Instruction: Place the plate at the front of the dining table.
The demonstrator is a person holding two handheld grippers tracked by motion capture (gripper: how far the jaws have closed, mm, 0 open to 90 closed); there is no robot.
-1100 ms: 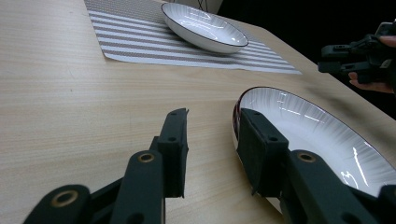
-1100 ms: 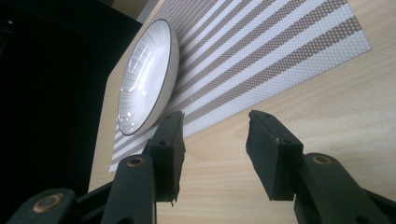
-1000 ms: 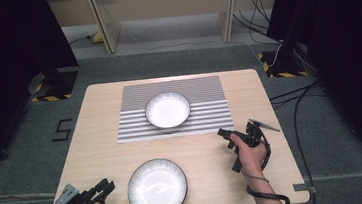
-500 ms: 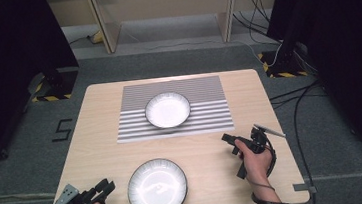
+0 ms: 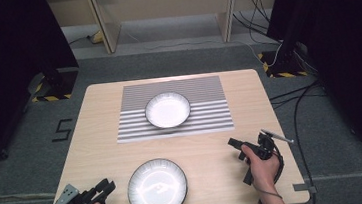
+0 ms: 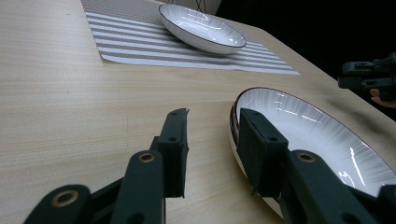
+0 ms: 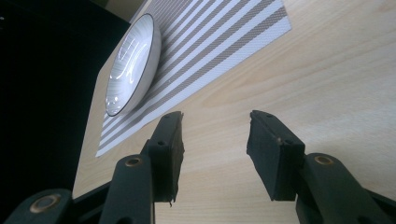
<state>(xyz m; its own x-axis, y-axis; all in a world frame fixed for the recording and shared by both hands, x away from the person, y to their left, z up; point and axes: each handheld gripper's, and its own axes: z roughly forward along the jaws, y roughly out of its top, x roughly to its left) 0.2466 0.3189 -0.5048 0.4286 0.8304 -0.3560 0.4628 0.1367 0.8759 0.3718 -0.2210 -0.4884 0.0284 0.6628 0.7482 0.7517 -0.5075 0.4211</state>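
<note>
A white bowl point(image 5: 167, 109) with a dark rim sits on a grey striped placemat point(image 5: 210, 115) at the table's middle back. A second white dark-rimmed plate point(image 5: 157, 187) lies near the front edge. My left gripper point(image 5: 108, 187) rests at the front left corner, open, its tips just left of that plate point(image 6: 322, 140); nothing is between its jaws. My right gripper point(image 5: 233, 142) is held in a hand at the front right, open and empty, pointing toward the mat. In the right gripper view the bowl point(image 7: 133, 63) and the mat point(image 7: 219, 37) lie beyond the jaws.
The light wooden table point(image 5: 97, 140) has bare wood between mat and front plate. Black curtains flank both sides. Cables point(image 5: 294, 101) run over the grey floor at right. Wooden furniture legs point(image 5: 103, 19) stand behind the table.
The right hand and its gripper drew back toward the front edge and slightly right, away from the mat. The left gripper stayed put.
</note>
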